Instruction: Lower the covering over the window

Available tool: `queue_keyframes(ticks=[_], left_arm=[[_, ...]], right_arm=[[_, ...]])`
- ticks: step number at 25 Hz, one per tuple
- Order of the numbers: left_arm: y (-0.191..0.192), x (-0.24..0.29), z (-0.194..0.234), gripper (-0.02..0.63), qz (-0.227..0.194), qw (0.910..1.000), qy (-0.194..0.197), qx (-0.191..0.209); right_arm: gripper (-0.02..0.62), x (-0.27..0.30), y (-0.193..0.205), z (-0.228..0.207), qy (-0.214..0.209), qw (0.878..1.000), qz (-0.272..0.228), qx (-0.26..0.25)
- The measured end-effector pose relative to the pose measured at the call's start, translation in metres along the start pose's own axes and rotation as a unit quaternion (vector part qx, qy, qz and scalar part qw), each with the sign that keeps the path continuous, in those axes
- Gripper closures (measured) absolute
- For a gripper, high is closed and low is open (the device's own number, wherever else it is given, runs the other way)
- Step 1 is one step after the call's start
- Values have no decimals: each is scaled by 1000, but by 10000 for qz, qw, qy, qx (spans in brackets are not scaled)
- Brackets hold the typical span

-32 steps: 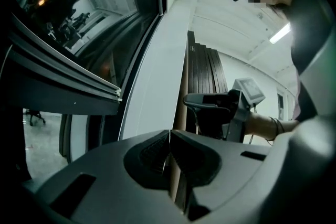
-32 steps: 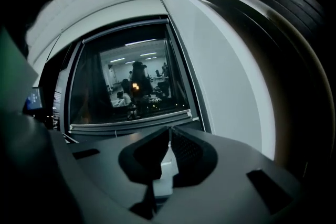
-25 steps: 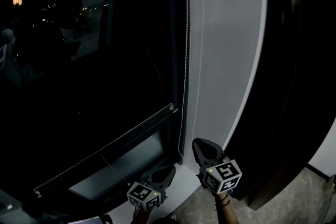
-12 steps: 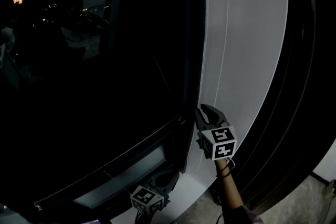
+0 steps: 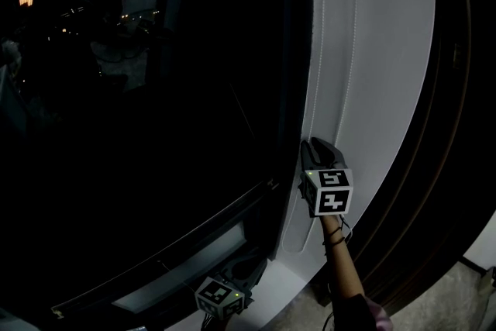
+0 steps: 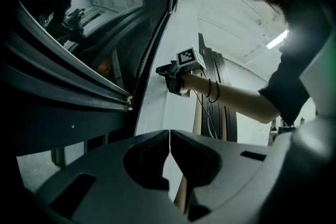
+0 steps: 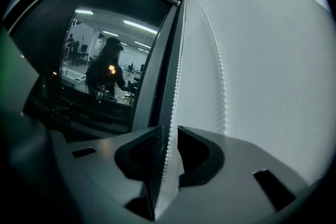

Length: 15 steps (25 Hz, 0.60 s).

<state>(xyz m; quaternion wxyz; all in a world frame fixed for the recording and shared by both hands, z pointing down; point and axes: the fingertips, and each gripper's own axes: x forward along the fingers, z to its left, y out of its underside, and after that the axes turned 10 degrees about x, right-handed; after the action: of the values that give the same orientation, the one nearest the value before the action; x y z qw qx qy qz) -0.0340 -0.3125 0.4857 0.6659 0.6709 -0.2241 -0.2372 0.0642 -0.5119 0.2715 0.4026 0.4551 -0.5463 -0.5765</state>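
A white bead chain hangs in two strands down the white wall beside the dark window pane. My right gripper is raised against the left strand. In the right gripper view that bead chain runs between the jaws of the right gripper, close to the left pad, with a gap still showing. My left gripper hangs low by the sill; its jaws touch with nothing between them. A slim rail crosses the pane low down.
Dark curved panels stand to the right of the white wall. The chain loop ends low on the wall. The pane reflects a lit room with a person. A bare forearm with wristbands reaches to the wall.
My right gripper has risen from near the sill to well up the wall along the bead chain. The left gripper has stayed low by the sill.
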Motion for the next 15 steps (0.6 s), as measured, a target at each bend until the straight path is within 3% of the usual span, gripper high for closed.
queue_keyframes(ticks=[5,8,11,15], left_arm=[[2,-5,-4,604,83,10000,-2,-45],[11,-9,-4,604,84,9999,-12,-105],[13,-14,-3,604,122,9999,-43,-115],[13,-18,-2,604,90,9997,-91,-200]], right_arm=[[523,5,-5,-2,-59,9992,-68,396],[580,1,4,-8,-114,9983,-45,571],[583,-9,13,-3,-138,9992,-21,372],[583,-35,15,18,-212,9988,-433,35]])
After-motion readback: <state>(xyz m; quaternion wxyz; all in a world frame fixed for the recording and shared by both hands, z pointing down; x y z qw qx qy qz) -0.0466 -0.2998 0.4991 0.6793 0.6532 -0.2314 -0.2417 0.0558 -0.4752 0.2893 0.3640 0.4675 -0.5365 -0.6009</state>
